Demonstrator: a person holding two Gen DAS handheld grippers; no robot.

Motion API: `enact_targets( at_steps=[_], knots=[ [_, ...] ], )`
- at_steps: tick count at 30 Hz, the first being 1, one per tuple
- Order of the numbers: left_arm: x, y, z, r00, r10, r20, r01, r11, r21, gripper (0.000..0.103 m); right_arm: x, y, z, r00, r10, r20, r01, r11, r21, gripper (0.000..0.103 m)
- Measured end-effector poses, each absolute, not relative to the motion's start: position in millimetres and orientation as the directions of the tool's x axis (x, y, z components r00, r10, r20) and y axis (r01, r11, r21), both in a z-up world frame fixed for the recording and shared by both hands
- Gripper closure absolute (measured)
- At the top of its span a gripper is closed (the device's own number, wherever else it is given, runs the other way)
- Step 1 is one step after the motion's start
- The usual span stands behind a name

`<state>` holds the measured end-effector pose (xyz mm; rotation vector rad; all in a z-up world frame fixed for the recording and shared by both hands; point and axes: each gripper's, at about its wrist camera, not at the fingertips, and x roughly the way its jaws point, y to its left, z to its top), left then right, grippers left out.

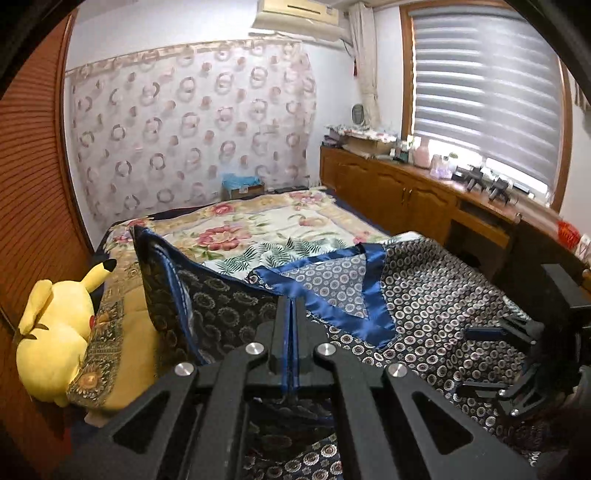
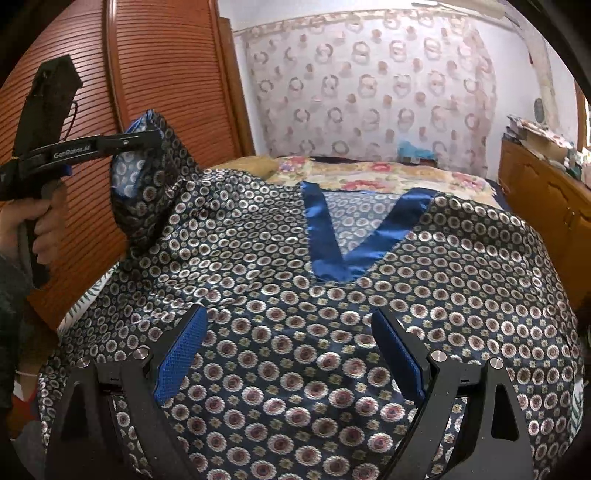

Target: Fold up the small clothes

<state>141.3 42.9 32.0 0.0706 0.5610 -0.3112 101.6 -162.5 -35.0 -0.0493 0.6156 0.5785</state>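
Pinching a blue-trimmed edge, my left tongs (image 1: pixel 291 314) lift one side of the single shirt (image 2: pixel 332 295) spread on the bed (image 2: pixel 388 173). My right tongs (image 2: pixel 291 350) hover spread above its front. Satin looks light, limp, slippery; I'd grab hems. One plush toy (image 1: pixel 55 332) lies beyond.

A lived-in home bedroom.

A bed (image 1: pixel 266 218) with a floral cover fills the middle, a yellow plush toy (image 1: pixel 55 332) at its edge. Around it stand a slatted wooden wardrobe (image 2: pixel 166 74), a patterned curtain (image 1: pixel 192 122) on the far wall, a wall air conditioner (image 1: pixel 295 14), a blind (image 1: pixel 487 96) over the window, and low wooden cabinets (image 1: pixel 388 184) cluttered with household things.
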Motion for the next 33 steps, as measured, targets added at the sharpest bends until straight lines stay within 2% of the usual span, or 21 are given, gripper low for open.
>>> enact_targets(
  at_steps=[4,9,13,15,19,24,33],
  knots=[
    [141,33,28,0.793,-0.25,-0.556,0.305,0.952,0.006,0.097,103,-169,-35,0.667,0.492,-0.559,-0.518,0.846,0.126,0.011],
    [132,36,27,0.793,-0.262,-0.55,0.31,0.951,-0.006,0.074,105,-173,-35,0.671,0.482,-0.564,-0.515,0.85,0.114,0.011],
    [128,46,21,0.792,-0.25,-0.556,0.291,0.957,-0.016,0.059,112,-173,-33,0.664,0.482,-0.572,-0.522,0.846,0.108,0.011],
    [128,55,15,0.79,-0.245,-0.563,0.279,0.96,-0.026,0.047,116,-170,-30,0.663,0.48,-0.575,-0.528,0.844,0.095,0.011],
    [134,67,1,0.783,-0.215,-0.583,0.248,0.968,-0.024,0.047,128,-165,-25,0.661,0.472,-0.583,-0.545,0.837,0.06,0.015],
    [154,84,-14,0.765,-0.18,-0.619,0.21,0.977,-0.026,0.047,148,-168,-28,0.658,0.448,-0.605,-0.542,0.84,0.033,0.028],
    [205,112,-25,0.735,-0.143,-0.662,0.146,0.988,-0.052,0.047,193,-180,-52,0.62,0.355,-0.7,-0.511,0.86,-0.016,0.029]
  ],
)
